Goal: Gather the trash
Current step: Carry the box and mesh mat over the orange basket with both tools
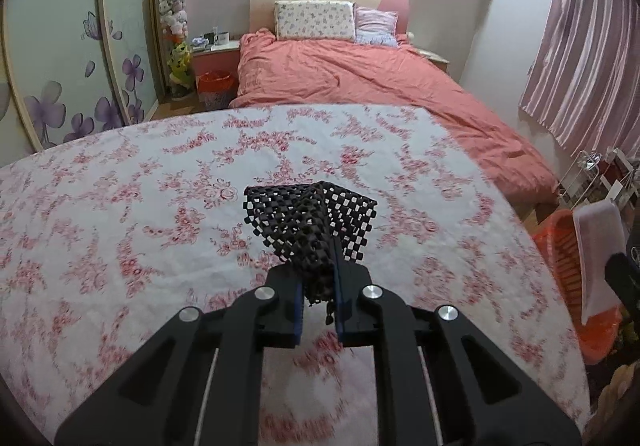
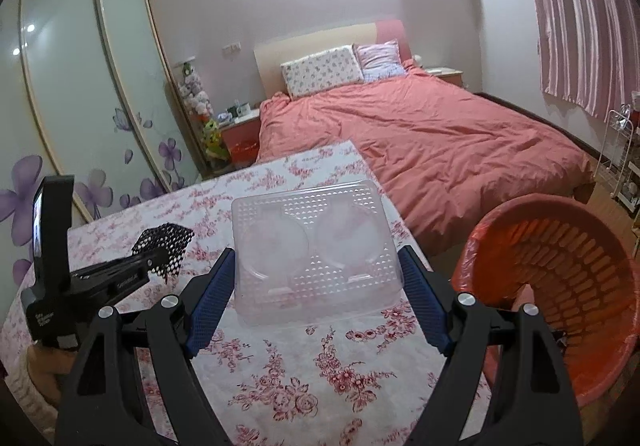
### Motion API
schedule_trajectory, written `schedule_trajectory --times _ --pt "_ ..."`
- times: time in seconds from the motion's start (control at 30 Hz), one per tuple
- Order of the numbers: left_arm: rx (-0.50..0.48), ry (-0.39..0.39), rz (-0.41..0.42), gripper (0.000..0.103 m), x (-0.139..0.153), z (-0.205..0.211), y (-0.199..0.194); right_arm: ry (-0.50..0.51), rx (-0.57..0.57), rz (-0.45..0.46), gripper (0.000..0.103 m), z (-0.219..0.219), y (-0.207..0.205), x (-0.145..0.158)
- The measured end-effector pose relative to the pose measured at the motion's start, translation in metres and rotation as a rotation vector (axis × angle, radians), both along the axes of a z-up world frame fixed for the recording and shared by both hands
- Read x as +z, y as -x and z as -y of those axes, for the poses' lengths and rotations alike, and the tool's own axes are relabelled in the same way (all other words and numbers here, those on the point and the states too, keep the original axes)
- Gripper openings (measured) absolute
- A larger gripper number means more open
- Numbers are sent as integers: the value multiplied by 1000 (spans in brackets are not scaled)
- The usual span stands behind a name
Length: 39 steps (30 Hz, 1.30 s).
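There are two grippers: the left gripper (image 1: 318, 278) and the right gripper (image 2: 316, 286). There is one black mesh mat (image 1: 316, 217), one clear plastic tray (image 2: 314, 246) with two round hollows, and one orange waste basket (image 2: 560, 286) beside the one table (image 2: 300, 386). On the one bed (image 2: 420, 133) I count two pillows. By the bed stand two nightstands.

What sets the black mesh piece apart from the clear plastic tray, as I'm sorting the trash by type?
The black mesh piece is opaque, perforated and folded limp; the clear plastic tray is see-through, stiff and moulded with two round wells. The left hand-held gripper is shut narrowly on the mesh piece; the right hand-held gripper spans the much wider tray. Both are held over the floral tablecloth.
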State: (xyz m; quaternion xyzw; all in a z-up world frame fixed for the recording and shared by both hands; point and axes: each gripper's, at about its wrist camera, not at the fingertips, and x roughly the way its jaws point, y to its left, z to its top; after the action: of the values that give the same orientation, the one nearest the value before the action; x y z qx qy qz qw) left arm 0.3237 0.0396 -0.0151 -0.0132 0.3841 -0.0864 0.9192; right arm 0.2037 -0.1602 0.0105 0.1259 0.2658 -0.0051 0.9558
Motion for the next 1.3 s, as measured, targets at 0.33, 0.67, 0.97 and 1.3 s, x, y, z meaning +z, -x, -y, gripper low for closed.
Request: schedule_trajectory --times 0.33,0.67,0.97,1.3 --pt "-59 64 86 12 53 9 66 21 -74 118 80 7 56 34" --pt "-156 110 141 12 87 41 120 75 -153 186 80 25 96 49" --pt "-275 131 164 12 104 94 149 72 -244 212 80 57 118 48" --pt "-398 166 143 12 102 165 162 58 -338 214 80 100 133 37"
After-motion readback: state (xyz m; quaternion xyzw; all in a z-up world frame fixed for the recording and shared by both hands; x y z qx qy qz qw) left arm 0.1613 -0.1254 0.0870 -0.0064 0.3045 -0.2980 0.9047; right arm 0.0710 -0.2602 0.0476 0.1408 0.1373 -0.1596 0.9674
